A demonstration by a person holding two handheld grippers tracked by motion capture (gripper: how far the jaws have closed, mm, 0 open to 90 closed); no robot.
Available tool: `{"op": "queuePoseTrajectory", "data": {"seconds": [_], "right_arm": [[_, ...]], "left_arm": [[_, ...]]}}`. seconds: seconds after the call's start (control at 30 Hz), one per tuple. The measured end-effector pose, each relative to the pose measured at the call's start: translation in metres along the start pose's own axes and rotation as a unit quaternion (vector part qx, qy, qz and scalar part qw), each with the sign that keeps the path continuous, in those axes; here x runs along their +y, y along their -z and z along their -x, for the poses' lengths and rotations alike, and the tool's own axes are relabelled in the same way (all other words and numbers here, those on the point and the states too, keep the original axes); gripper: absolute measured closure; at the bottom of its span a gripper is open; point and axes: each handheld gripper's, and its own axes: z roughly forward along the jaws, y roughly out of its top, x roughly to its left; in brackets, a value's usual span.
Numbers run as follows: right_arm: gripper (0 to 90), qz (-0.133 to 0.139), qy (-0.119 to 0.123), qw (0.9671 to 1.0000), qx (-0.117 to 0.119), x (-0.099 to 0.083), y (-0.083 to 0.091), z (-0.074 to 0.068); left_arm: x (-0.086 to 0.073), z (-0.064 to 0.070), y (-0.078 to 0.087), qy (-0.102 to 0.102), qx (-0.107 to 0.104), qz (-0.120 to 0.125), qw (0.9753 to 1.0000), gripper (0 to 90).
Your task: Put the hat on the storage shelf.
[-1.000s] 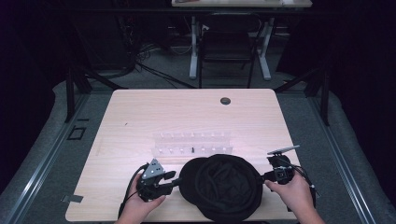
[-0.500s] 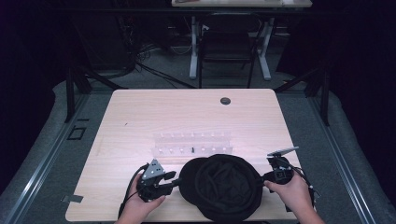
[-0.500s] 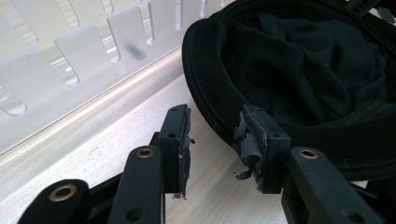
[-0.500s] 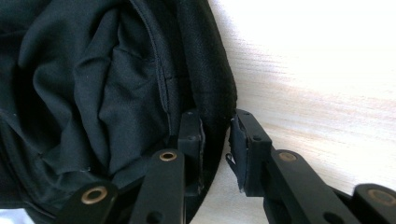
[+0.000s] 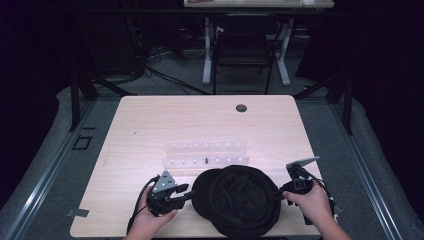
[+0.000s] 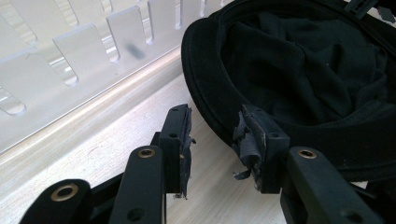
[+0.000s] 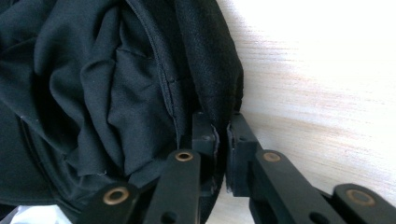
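One black hat (image 5: 244,200) on bench (image 5: 150,125); R hand-held gripper (image 7: 222,133) pinching its rim, L hand-held gripper (image 6: 215,140) spread at brim; two clear racks (image 5: 205,154) behind.

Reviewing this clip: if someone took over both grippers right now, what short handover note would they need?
Left gripper: open, jaws at the hat's brim, one jaw touching the edge, nothing clamped.
Right gripper: shut on the hat's rim on the opposite side.
The hat lies opening-up at the near edge of the table, lining showing, just in front of the clear plastic rack.
Done: right side gripped.
Left: probably close the left gripper on the brim, then handle the hat with both grippers.
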Motion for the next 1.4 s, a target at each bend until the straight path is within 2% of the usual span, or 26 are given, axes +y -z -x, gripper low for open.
{"op": "queuePoseTrajectory", "data": {"seconds": [0.03, 0.13, 0.17, 0.2, 0.27, 0.3, 0.4, 0.43, 0.6, 0.73, 0.77, 0.83, 0.87, 0.93, 0.97, 1.03, 1.13, 1.23, 1.27, 1.37, 1.4], "right_arm": [[86.8, -0.008, 0.002, 0.9999, 0.007, 0.0, 0.002, 0.001], [87.3, 0.003, -0.008, 0.9998, 0.018, 0.0, 0.003, 0.0], [87.4, 0.0, -0.003, 0.9998, 0.017, -0.001, 0.005, 0.001], [87.5, 0.015, -0.014, 0.9994, 0.029, -0.002, 0.005, 0.0], [87.6, 0.001, -0.001, 0.9996, 0.029, -0.002, 0.012, 0.001], [87.6, 0.014, -0.008, 0.999, 0.04, -0.003, 0.015, -0.002], [87.6, 0.012, -0.001, 0.9992, 0.038, -0.003, 0.022, -0.004], [87.6, 0.017, 0.003, 0.999, 0.041, -0.003, 0.029, -0.006], [87.6, 0.028, -0.001, 0.9979, 0.058, -0.005, 0.04, -0.009], [87.5, 0.032, 0.0, 0.9976, 0.061, -0.006, 0.046, -0.013], [87.5, 0.025, 0.011, 0.9978, 0.061, -0.005, 0.049, -0.012], [87.5, 0.033, 0.003, 0.9973, 0.066, -0.006, 0.051, -0.016], [87.5, 0.025, 0.012, 0.9975, 0.065, -0.005, 0.054, -0.017], [87.5, 0.032, 0.007, 0.9973, 0.066, -0.006, 0.058, -0.023], [87.5, 0.026, 0.014, 0.9972, 0.068, -0.006, 0.06, -0.024], [87.5, 0.029, 0.009, 0.9972, 0.068, -0.006, 0.061, -0.028], [87.5, 0.027, 0.015, 0.9973, 0.066, -0.006, 0.065, -0.034], [87.5, 0.023, 0.014, 0.9965, 0.079, -0.005, 0.07, -0.038], [87.5, 0.021, 0.026, 0.9956, 0.087, -0.004, 0.074, -0.039], [87.5, 0.019, 0.016, 0.9956, 0.091, -0.004, 0.077, -0.042], [87.5, 0.03, 0.019, 0.9946, 0.097, -0.004, 0.077, -0.044]], "left_arm": [[0.0, 0.0, 0.0, -0.002, 0.001, -0.002, 1.0, 63.2], [0.0, 0.0, 0.0, -0.001, 0.002, -0.002, 1.0, 63.2], [-0.001, 0.0, 0.0, 0.0, 0.003, -0.004, 1.0, 63.3], [-0.001, 0.0, 0.0, 0.001, 0.004, -0.004, 1.0, 63.3], [-0.001, 0.0, 0.0, 0.0, 0.006, -0.006, 1.0, 63.5], [-0.001, 0.0, 0.0, -0.002, 0.007, -0.008, 0.9999, 63.5], [-0.002, 0.0, -0.002, -0.005, 0.007, -0.013, 0.9999, 63.5], [-0.002, 0.001, -0.002, -0.003, 0.005, -0.015, 0.9999, 63.3], [-0.002, 0.002, -0.004, -0.004, 0.004, -0.027, 0.9996, 62.3], [-0.003, 0.002, -0.006, -0.007, 0.005, -0.033, 0.9994, 62.1], [-0.003, 0.003, -0.006, -0.008, 0.008, -0.031, 0.9995, 61.8], [-0.003, 0.002, -0.006, -0.008, 0.005, -0.037, 0.9993, 61.4], [-0.004, 0.002, -0.006, -0.009, 0.006, -0.038, 0.9992, 61.2], [-0.004, 0.002, -0.006, -0.005, 0.009, -0.039, 0.9992, 60.8], [-0.005, 0.001, -0.006, -0.006, 0.007, -0.037, 0.9993, 60.6], [-0.006, 0.0, -0.005, -0.005, 0.015, -0.038, 0.9992, 60.3], [-0.006, -0.003, -0.003, -0.003, 0.013, -0.039, 0.9992, 59.7], [-0.007, -0.006, -0.001, 0.002, 0.018, -0.038, 0.9991, 59.5], [-0.007, -0.007, -0.001, 0.005, 0.015, -0.036, 0.9992, 59.5], [-0.008, -0.009, 0.001, 0.009, 0.018, -0.035, 0.9992, 59.5], [-0.008, -0.011, 0.002, 0.008, 0.019, -0.035, 0.9992, 59.5]]}}
